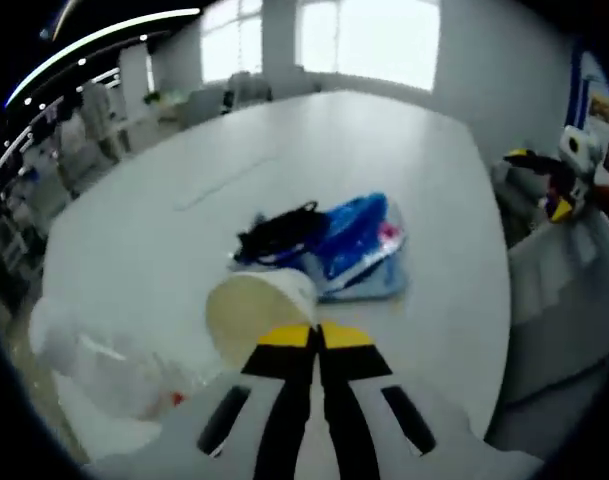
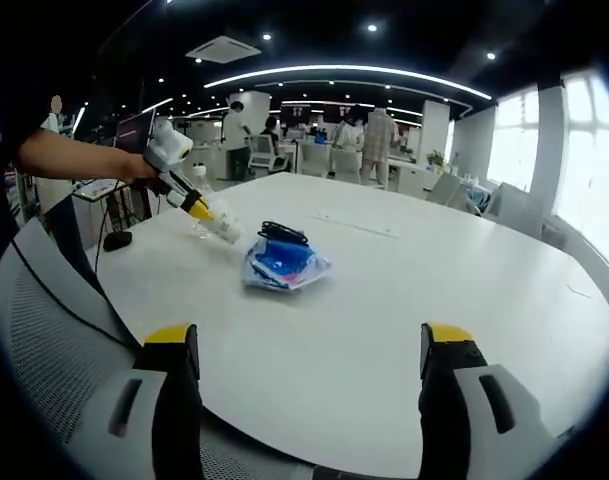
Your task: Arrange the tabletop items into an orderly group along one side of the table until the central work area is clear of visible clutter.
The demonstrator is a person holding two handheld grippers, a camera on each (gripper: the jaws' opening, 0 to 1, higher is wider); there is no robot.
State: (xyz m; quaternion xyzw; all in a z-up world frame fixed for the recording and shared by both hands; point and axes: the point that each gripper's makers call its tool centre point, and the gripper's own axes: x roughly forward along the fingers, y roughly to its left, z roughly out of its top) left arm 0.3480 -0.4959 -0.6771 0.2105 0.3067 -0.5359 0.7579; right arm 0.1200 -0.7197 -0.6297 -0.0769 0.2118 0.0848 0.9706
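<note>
Your left gripper [image 1: 317,338] has its jaws pressed together on the rim of a white paper cup [image 1: 256,312], which lies tipped on the white counter [image 1: 384,160] just beside the blue packet [image 1: 359,245] and black cord [image 1: 279,232]. Your right gripper [image 2: 309,345] hangs wide open at the counter's near edge, well apart from that group.

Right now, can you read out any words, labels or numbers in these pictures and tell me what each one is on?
None can be read.
Blue plastic packet on the white table: print too blurred.
Cream paper cup: no print seen.
Wall posters: too small.
Distant ceiling signs: too small.
</note>
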